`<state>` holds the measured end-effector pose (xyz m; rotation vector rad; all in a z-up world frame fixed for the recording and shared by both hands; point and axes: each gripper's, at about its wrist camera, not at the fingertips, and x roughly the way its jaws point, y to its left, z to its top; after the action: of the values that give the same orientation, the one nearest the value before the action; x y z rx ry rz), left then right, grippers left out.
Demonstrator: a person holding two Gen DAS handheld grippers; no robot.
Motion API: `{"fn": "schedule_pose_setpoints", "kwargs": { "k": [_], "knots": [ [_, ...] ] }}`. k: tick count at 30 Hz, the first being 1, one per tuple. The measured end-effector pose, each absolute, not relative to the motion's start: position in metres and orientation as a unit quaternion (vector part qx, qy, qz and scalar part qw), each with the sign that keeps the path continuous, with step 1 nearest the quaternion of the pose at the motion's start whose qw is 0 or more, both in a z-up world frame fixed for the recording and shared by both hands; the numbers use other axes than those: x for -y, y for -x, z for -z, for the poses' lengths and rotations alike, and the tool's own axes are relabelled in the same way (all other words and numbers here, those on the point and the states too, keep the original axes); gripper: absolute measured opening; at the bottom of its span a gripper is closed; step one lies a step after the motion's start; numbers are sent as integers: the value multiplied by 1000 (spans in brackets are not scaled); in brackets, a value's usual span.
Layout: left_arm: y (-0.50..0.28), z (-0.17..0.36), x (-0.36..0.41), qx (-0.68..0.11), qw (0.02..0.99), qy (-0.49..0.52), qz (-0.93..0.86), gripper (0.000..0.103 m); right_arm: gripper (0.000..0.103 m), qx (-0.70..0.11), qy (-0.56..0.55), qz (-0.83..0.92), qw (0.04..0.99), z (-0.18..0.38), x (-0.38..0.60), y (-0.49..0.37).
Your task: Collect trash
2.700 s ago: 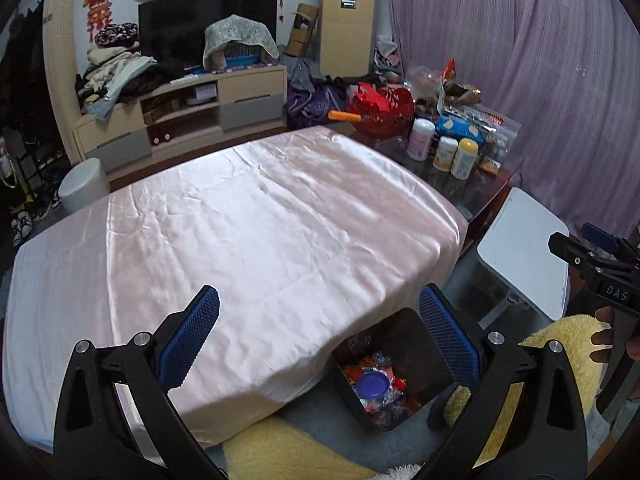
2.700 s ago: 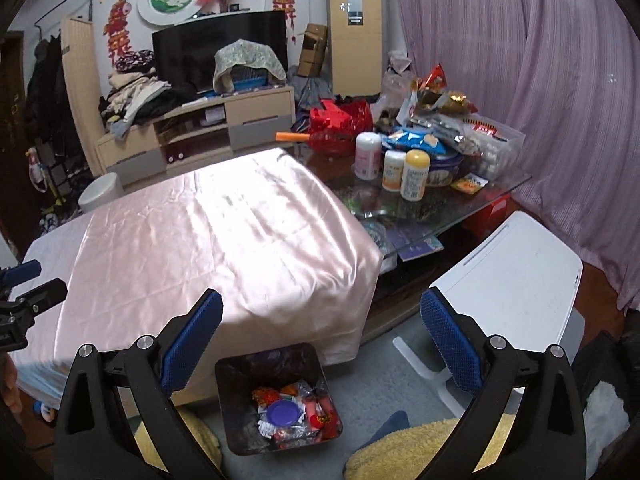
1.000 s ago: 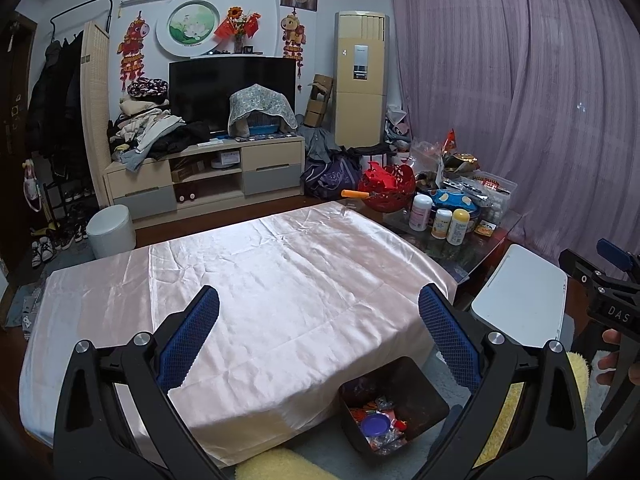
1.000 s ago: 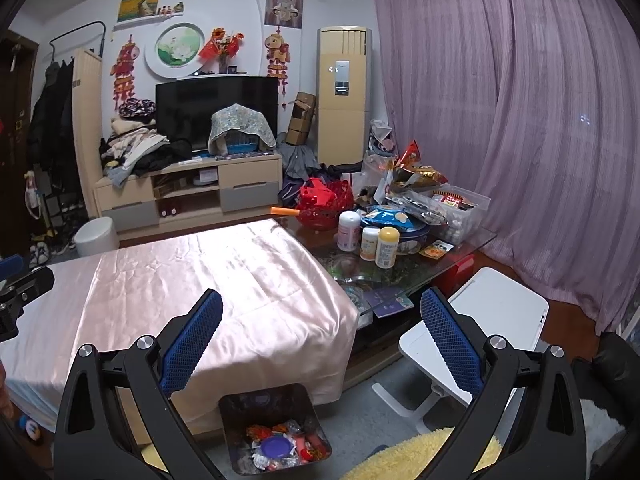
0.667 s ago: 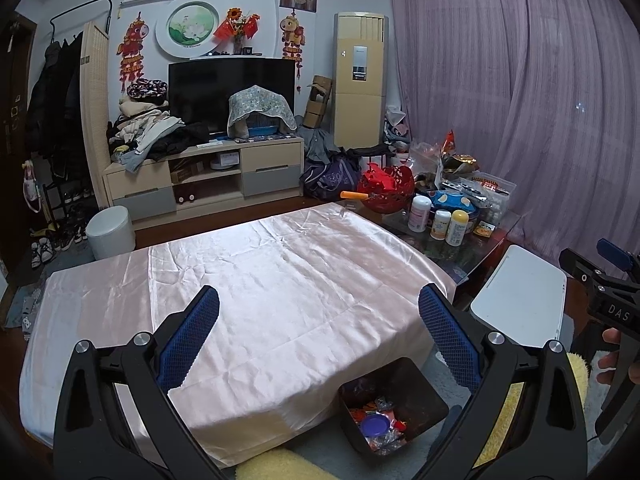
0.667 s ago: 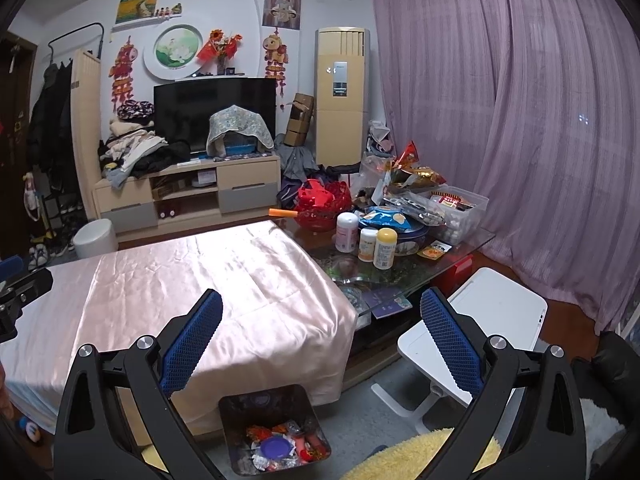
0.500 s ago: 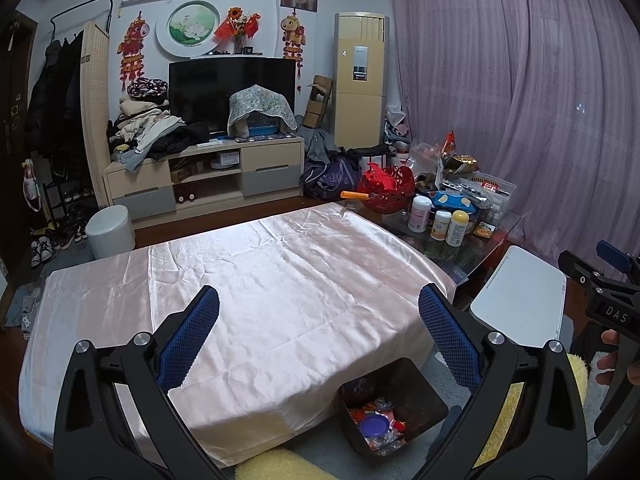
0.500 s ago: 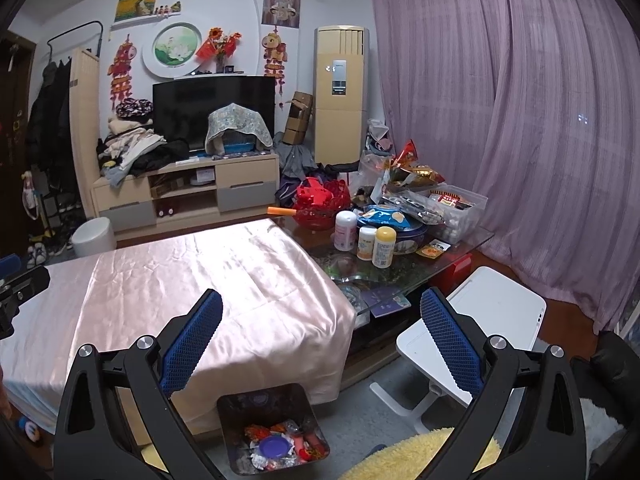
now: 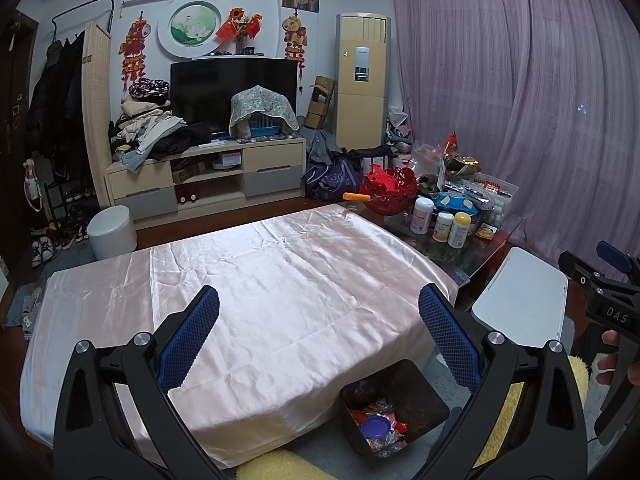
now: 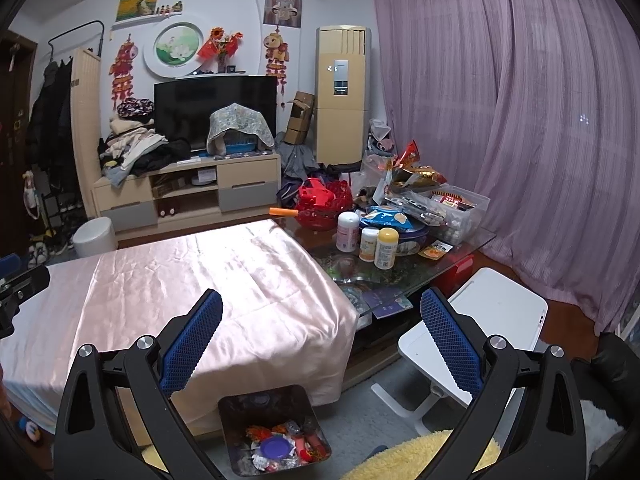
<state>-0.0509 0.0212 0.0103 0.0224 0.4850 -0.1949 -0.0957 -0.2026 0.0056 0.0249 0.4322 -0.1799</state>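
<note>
A dark square trash bin (image 9: 400,394) stands on the floor by the near corner of the table; it also shows in the right wrist view (image 10: 276,408). It holds wrappers and a purple lid (image 10: 275,447). My left gripper (image 9: 318,304) is open and empty, held high above the pink satin tablecloth (image 9: 260,280). My right gripper (image 10: 320,306) is open and empty, above the table's right end and the bin. The right gripper also shows at the right edge of the left wrist view (image 9: 608,296).
A glass coffee table (image 10: 448,256) to the right carries bottles, snack bags, a red basket and a plastic box. A white folding desk (image 10: 480,328) stands near it. A yellow fluffy cushion (image 10: 432,456) lies at the bottom. A TV cabinet (image 9: 200,176) and a white stool (image 9: 110,230) are behind.
Both grippers have risen and tilted up since 2.7 s ago, so more of the room shows. Over the last second they have hardly moved. Both stay open and empty.
</note>
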Motion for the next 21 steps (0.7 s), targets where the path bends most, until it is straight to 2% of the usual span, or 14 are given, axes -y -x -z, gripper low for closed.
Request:
{"fn": "schedule_pose_setpoints", "kwargs": {
  "k": [21],
  "knots": [
    [51,-15,-25,-237,967,-10,94,95,100,-210,-13,88,974,-10,201,95]
  ]
}}
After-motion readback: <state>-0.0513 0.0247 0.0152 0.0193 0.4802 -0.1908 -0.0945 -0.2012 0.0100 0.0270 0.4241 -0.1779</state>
